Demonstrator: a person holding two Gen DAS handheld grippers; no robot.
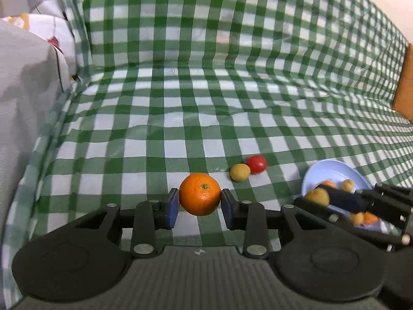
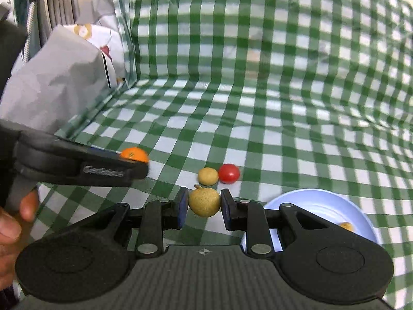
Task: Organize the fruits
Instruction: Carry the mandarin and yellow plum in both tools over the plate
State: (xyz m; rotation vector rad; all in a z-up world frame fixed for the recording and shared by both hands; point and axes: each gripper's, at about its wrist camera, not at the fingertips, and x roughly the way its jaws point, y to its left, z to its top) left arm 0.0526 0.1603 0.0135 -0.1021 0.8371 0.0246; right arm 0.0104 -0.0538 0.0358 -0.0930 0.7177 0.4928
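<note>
Currently, per label:
Left gripper [image 1: 200, 204]: clamped on orange [image 1: 200, 194], blue pads touching both its sides, fruit lifted off cloth.
Left gripper, right wrist view [image 2: 134, 164]: seen side-on at left edge, orange [image 2: 134, 154] peeking over the finger tip; bare hand [image 2: 15, 222] gripping the handle below.
Right gripper [image 2: 204, 205]: clamped on yellow-brown round fruit [image 2: 204, 202], pads pressing both sides, small stem at upper left.
Right gripper, left wrist view [image 1: 333, 199]: coming in from right over the bowl, holding the same yellow-brown round fruit [image 1: 318, 196]; blurred.
Loose fruit: small yellow fruit [image 1: 240, 172] [image 2: 208, 175] and red tomato [image 1: 256, 164] [image 2: 229, 173] lying on cloth, touching each other, tomato farther right.
Bowl: pale blue bowl [image 1: 333, 169] [image 2: 317, 201] on cloth at right, near the loose pair; holding several small yellow and orange pieces, partly hidden by gripper, count unclear.
Surface: green-white checked cloth [image 1: 180, 118] [image 2: 284, 129] covering seat and back.
Left side: grey bundle of fabric [image 1: 23, 82] [image 2: 56, 82] beside cloth edge.
Far right: orange cushion [image 1: 405, 85] at frame edge.
</note>
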